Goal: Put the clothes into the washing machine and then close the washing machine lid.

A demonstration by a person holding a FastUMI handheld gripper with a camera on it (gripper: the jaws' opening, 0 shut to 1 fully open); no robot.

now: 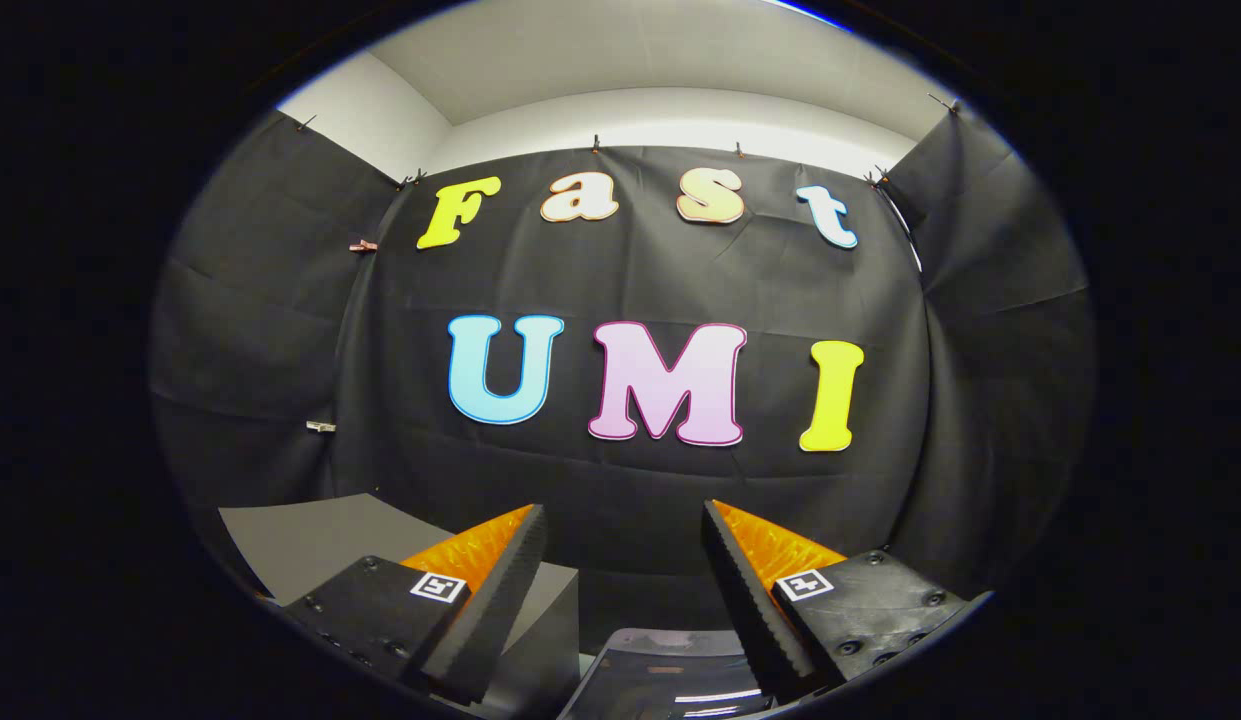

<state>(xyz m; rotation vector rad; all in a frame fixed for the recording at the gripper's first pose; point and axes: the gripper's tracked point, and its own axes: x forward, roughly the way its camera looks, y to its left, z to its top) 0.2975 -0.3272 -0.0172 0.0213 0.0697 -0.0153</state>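
With the jaws [625,560] held open and empty, aimed level at the wall, the gripper should be tipped down toward the dark glossy lid [670,670], seemingly the washer's, glimpsed below them.

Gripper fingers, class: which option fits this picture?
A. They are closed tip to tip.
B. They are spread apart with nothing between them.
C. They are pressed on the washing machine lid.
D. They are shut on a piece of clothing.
B: the gripper has its fingers spread wide, and the gap between them holds nothing, with the booth's black cloth wall beyond.
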